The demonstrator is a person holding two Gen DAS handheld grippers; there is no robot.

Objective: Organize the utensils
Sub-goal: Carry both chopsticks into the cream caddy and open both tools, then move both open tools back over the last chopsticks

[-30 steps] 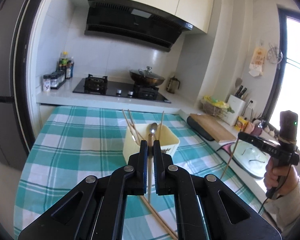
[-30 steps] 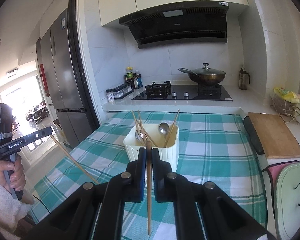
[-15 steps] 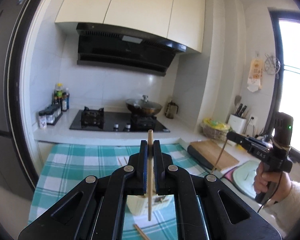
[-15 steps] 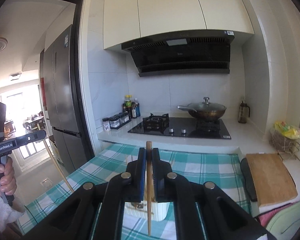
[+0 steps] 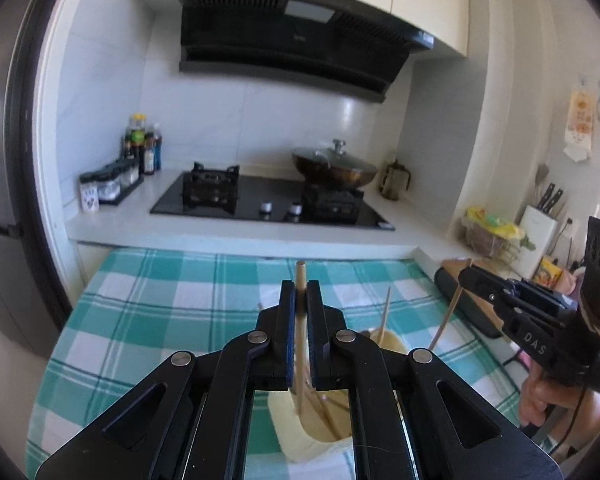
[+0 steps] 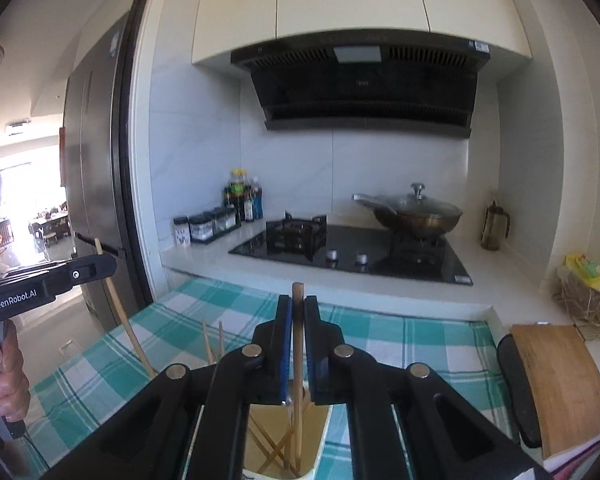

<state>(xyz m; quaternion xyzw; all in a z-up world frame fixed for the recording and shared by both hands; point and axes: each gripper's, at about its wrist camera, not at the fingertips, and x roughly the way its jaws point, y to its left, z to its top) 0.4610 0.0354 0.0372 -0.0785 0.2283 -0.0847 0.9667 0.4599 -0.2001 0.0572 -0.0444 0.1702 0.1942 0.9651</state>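
Note:
My left gripper (image 5: 300,300) is shut on a wooden chopstick (image 5: 300,320) held upright, its lower end inside the cream utensil holder (image 5: 300,436) just below. My right gripper (image 6: 296,316) is shut on another wooden chopstick (image 6: 297,360), also upright, with its lower end down in the same holder (image 6: 324,448). Several chopsticks lean inside the holder. Each gripper shows in the other's view: the right one (image 5: 466,276) at the right, the left one (image 6: 100,264) at the left, each with its chopstick slanting toward the holder.
The holder stands on a teal checked tablecloth (image 5: 160,304). Behind it is a counter with a gas hob (image 5: 268,200), a lidded wok (image 5: 334,166) and spice jars (image 5: 112,186). A wooden cutting board (image 6: 560,380) lies at the right, a fridge (image 6: 92,184) at the left.
Both grippers have lifted their chopsticks off the table, turned them upright and come in over the holder, then lowered so the chopstick ends sit inside it.

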